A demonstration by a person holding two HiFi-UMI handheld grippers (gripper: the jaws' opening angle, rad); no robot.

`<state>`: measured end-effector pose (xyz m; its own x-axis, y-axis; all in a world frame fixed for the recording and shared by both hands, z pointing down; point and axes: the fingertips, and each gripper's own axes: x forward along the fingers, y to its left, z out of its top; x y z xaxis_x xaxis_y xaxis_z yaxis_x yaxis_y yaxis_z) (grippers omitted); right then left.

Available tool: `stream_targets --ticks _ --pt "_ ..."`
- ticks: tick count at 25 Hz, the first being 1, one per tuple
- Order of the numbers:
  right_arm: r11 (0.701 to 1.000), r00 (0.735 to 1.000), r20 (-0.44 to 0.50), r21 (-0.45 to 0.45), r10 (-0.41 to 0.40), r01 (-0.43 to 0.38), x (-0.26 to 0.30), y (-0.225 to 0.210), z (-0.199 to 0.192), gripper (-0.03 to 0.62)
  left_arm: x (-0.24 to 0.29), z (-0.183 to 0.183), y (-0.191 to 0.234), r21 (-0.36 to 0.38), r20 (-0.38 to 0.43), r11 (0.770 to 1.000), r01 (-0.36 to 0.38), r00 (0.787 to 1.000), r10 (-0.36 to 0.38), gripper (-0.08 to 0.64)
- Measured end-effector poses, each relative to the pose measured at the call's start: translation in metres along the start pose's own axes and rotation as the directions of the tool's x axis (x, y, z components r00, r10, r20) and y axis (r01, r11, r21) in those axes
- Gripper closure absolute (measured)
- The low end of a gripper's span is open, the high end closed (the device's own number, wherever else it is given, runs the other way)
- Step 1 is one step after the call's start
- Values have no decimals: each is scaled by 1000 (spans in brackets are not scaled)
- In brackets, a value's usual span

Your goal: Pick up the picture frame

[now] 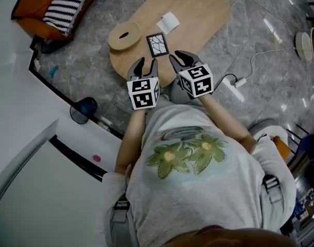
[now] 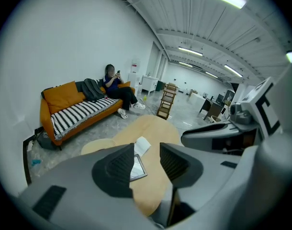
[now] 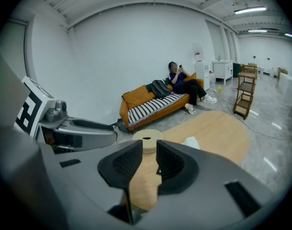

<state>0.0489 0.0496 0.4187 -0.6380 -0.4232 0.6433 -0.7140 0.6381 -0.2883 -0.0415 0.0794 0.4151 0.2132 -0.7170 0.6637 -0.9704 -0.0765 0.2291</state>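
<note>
Head view: a small dark picture frame (image 1: pixel 157 45) is seen lying flat on the wooden tabletop (image 1: pixel 198 14), just beyond the left gripper (image 1: pixel 145 66), spread wide, and the right gripper (image 1: pixel 178 58), narrowly parted; both are empty. The frame is judged light, rigid and probably glazed, so it is best pinched by its opposite edges.
</note>
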Motion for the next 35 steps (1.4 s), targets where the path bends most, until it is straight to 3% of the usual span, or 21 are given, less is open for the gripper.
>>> stream_targets --ticks 21,35 --pt "995 985 -149 72 82 -72 73 -47 -20 453 78 -23 27 -61 -140 998 -27 990 18 364" --pt "990 977 -194 128 83 -58 115 -74 -39 440 126 -41 37 -89 -207 996 -8 978 -11 364"
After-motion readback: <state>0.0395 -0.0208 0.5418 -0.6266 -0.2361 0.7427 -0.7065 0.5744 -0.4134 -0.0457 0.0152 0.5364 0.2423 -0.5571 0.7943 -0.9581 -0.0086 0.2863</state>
